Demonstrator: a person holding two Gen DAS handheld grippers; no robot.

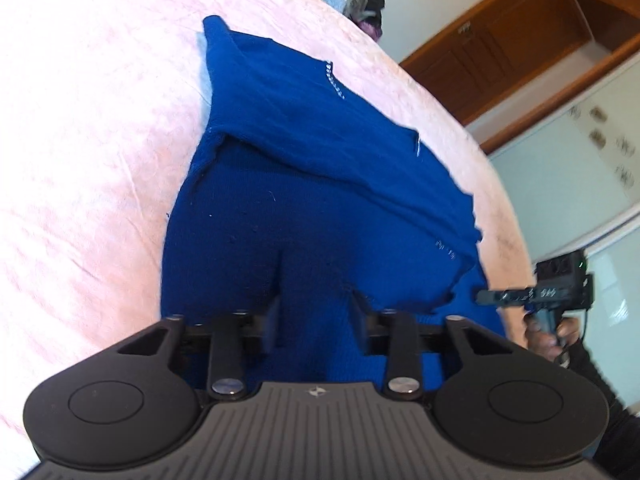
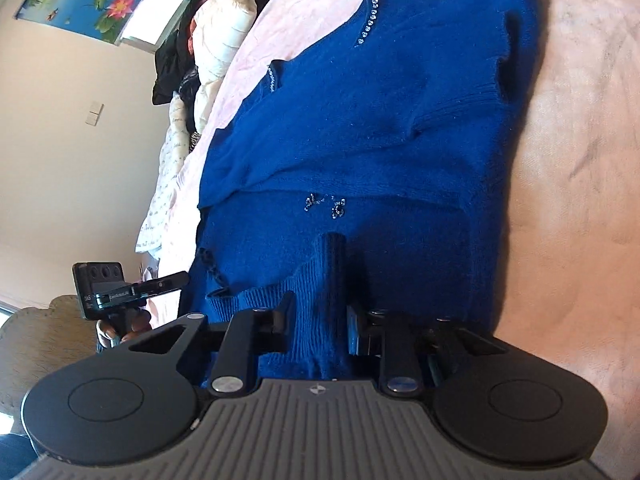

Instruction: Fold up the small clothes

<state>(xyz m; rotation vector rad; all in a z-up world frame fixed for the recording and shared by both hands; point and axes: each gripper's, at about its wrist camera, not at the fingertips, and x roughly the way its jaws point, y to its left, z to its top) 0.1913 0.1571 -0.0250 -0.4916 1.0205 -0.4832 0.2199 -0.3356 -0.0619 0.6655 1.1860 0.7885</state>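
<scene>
A blue knit sweater with small rhinestones lies partly folded on a pink bedspread. My left gripper is shut on the sweater's near edge, with cloth bunched between its fingers. In the right wrist view the same sweater fills the middle, sleeves folded over the body. My right gripper is shut on the ribbed hem of the sweater. The right gripper also shows in the left wrist view, and the left gripper shows at the left of the right wrist view.
A pile of clothes and a white padded jacket lies at the far end of the bed. Wooden cabinets stand against the wall. The pink bedspread extends to the right of the sweater.
</scene>
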